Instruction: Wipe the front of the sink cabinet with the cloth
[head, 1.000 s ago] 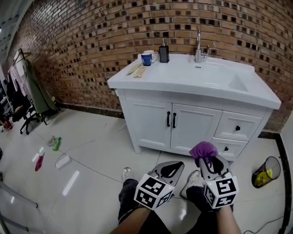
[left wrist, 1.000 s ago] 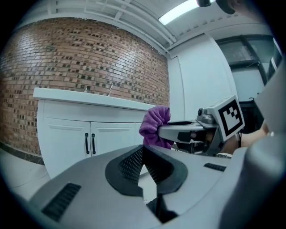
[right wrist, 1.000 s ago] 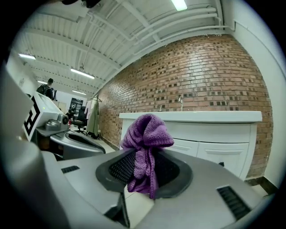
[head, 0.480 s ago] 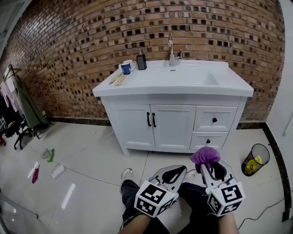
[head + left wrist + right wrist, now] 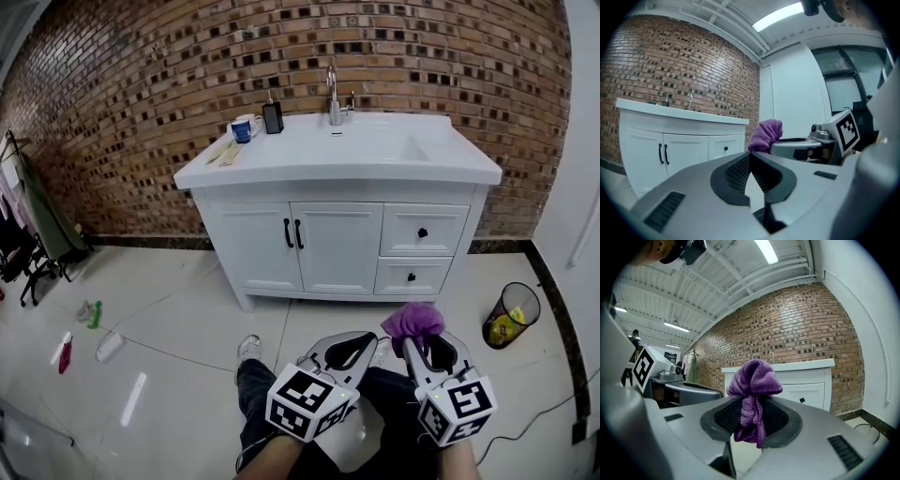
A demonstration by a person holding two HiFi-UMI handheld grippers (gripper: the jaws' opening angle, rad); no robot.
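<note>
A white sink cabinet [image 5: 333,246] stands against the brick wall, with two doors and two drawers on its front; it also shows in the left gripper view as the cabinet [image 5: 684,145] and in the right gripper view as the cabinet [image 5: 797,383]. My right gripper [image 5: 419,339] is shut on a purple cloth [image 5: 415,320], which bunches above the jaws as the cloth [image 5: 752,397]. My left gripper [image 5: 349,349] is shut with nothing in it, beside the right one. Both are held low, well short of the cabinet.
On the countertop [image 5: 309,155] stand a blue mug [image 5: 242,129], a dark dispenser [image 5: 273,117] and a tap [image 5: 334,101]. A mesh bin [image 5: 506,317] sits on the floor at the right. Bottles and litter [image 5: 92,314] lie at the left. My legs and a shoe [image 5: 249,349] are below.
The view has swung so that the cabinet now sits further left and squarer on. Both grippers stay low and side by side, the cloth still held.
</note>
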